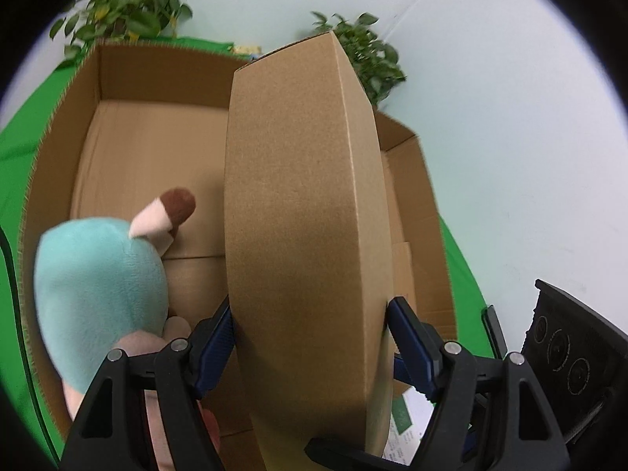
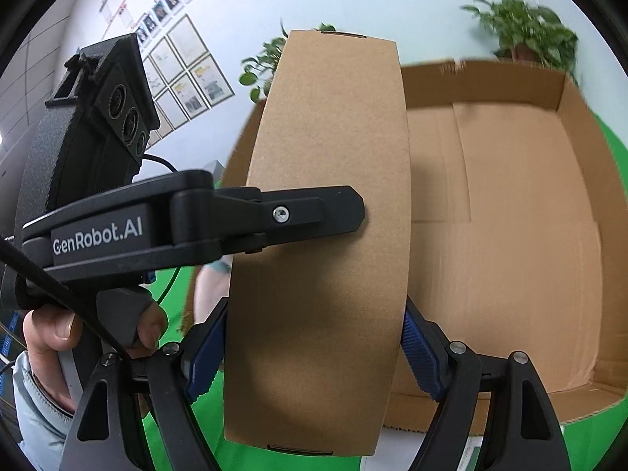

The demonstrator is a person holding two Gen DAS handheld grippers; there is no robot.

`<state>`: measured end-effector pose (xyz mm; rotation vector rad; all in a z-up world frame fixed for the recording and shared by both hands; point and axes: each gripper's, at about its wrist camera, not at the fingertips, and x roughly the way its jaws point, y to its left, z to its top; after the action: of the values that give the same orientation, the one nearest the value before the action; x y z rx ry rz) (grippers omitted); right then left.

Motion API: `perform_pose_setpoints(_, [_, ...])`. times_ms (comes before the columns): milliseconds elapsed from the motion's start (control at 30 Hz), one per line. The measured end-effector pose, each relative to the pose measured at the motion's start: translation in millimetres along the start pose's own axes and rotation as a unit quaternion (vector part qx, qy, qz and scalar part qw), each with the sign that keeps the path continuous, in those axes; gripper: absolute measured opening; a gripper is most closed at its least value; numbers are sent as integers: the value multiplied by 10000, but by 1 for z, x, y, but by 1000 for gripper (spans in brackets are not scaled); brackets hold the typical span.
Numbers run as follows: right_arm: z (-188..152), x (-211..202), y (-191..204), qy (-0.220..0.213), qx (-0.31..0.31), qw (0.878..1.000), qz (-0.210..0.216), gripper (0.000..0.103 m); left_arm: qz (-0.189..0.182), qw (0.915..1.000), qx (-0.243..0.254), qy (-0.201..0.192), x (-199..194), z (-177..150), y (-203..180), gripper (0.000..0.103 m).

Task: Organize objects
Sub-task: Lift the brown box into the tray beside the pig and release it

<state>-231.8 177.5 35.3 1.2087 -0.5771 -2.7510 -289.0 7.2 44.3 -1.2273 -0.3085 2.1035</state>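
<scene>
The left claw [image 1: 310,337] was clamped on a flat cardboard box [image 1: 306,212], its blue pads [image 1: 219,337] pressed against opposite faces. The right claw [image 2: 314,349] gripped the same box from another side, fingers [image 2: 420,349] tight on both edges. In the right wrist view the person's left hand [image 2: 78,337] was wrapped around the left claw's handle, fingers curled at the trigger.

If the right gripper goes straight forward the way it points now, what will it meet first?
The right gripper is already shut on the small box, which fills the line ahead. Behind it, probably the big open carton comes next, though depth is unclear.
</scene>
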Motion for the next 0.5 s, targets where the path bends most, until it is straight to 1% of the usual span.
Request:
perform_pose_setpoints(100, [1,14,-5,70,68,10000,-17,77,114,9999,81,34,9,0,2,75])
perform_pose_setpoints(233, [3,21,-7,78,92,9999,43,77,195,9997,141,86,10,0,-1,75])
perform_pose_setpoints(367, [5,25,1,69,26,10000,44,77,333,9994,41,119,5,-2,-1,76])
perform_pose_setpoints(433, [6,27,5,71,0,10000,46,77,372,9993,-34,70,-2,-6,0,74])
perform_pose_setpoints(467, [6,29,7,75,-17,10000,-50,77,369,9993,-46,-26,-9,-7,0,74])
perform_pose_setpoints(500, [6,32,7,102,1,9997,-237,77,343,9993,-43,-125,-16,-8,0,74])
